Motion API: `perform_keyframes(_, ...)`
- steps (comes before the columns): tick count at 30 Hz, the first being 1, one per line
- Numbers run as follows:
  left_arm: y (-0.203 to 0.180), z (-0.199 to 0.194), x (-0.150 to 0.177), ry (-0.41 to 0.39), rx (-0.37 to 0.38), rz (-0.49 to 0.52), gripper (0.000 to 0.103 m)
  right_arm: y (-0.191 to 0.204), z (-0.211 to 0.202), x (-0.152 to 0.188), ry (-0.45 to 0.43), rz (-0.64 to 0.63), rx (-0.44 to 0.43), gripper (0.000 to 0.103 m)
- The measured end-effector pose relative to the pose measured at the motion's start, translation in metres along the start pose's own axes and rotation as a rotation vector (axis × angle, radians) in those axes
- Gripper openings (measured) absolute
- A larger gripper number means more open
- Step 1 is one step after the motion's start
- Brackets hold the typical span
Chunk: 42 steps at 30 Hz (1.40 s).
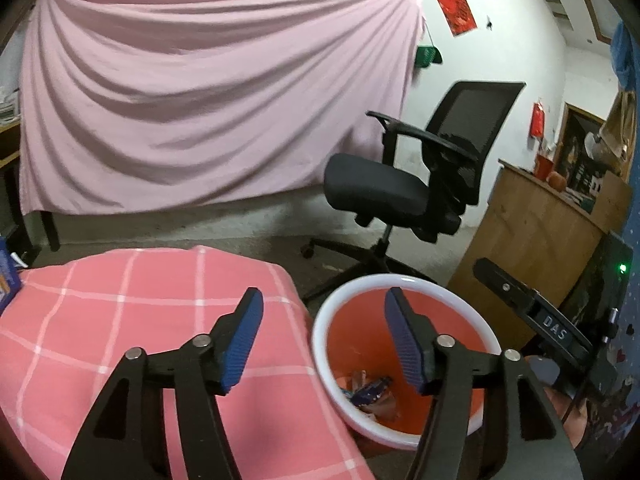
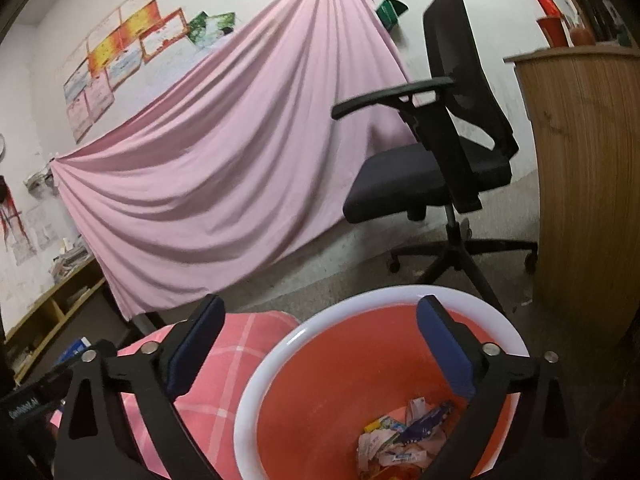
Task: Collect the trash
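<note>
Right wrist view: my right tongs [image 2: 320,344] hang wide and empty over the bin [image 2: 280,360], wrappers [image 2: 404,436] inside; my left tongs [image 1: 324,340] wide beside the surface [image 1: 120,300].

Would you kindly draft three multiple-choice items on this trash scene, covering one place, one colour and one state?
1. Where does the trash lie?
A. on the checked cloth
B. at the bottom of the bin
C. on the chair seat

2. What colour is the bin inside?
A. green
B. black
C. orange-red

3. How is the right gripper?
A. open, holding nothing
B. shut on a wrapper
C. shut on the rim

Answers: 1 B, wrappers sit on the bin's floor; 2 C, its wall is orange-red under a white rim; 3 A, its fingers stand apart.
</note>
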<state>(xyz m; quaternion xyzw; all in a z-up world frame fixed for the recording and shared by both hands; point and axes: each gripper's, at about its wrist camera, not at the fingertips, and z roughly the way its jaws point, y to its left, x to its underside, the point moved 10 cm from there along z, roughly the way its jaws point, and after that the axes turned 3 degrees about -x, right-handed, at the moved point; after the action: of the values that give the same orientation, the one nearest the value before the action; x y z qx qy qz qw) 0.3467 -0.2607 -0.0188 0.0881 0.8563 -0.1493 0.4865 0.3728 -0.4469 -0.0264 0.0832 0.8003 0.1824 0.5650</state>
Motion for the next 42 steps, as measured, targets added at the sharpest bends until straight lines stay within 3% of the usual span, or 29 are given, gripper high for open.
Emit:
perform_keyframes(7,0.031,-0.035,0.002,-0.049,-0.038,-0.054,0.07,0.029,-0.028,-0.006,-0.083,-0.097,0.008,0.103)
perform_keyframes(12,0.049,-0.07,0.006,-0.108,-0.072,-0.067,0.089,0.048,-0.049,-0.005,-0.121,-0.12,0.011,0.103)
perform_keyframes(15,0.06,-0.092,0.009,-0.147,-0.1,-0.075,0.095,0.064,-0.063,0.0,-0.143,-0.155,0.006,0.103)
perform_keyframes(25,0.095,-0.164,0.034,-0.219,-0.178,-0.078,0.099,0.12,-0.12,0.026,-0.174,-0.227,-0.035,0.103)
perform_keyframes(35,0.12,-0.236,0.074,-0.277,-0.249,-0.056,0.101,0.158,-0.165,0.06,-0.217,-0.323,0.016,0.103)
perform_keyframes(42,0.127,-0.261,0.095,-0.299,-0.297,-0.032,0.101,0.173,-0.181,0.082,-0.212,-0.344,0.026,0.103)
